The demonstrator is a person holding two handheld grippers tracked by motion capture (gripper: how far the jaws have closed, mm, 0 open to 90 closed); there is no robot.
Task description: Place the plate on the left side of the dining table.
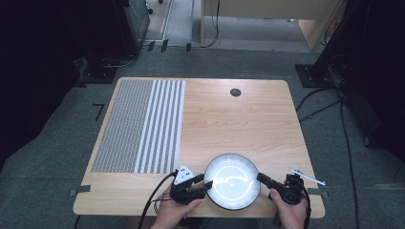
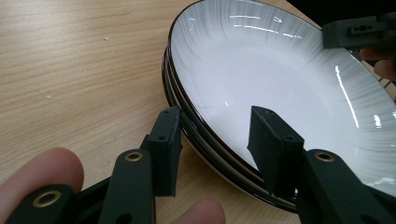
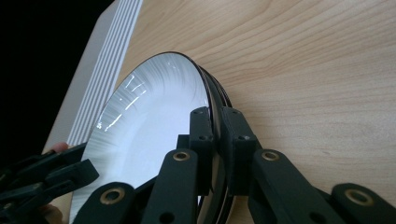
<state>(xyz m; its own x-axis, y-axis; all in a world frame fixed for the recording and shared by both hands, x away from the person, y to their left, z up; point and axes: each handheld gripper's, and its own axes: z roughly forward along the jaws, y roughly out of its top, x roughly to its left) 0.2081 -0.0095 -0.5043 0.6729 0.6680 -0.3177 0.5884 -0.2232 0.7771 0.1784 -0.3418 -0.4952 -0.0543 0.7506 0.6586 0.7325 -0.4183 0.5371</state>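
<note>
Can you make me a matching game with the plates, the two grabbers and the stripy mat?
Things:
1. left gripper
2. right gripper
3. stack of plates
4. striped mat

States or places:
A. covers the table's left part
B. jaws closed on a plate rim
C. jaws open, one on each side of the rim
D. near the table's front edge, between the two grippers

Pairs: 1-C, 2-B, 3-D, 4-A
</note>
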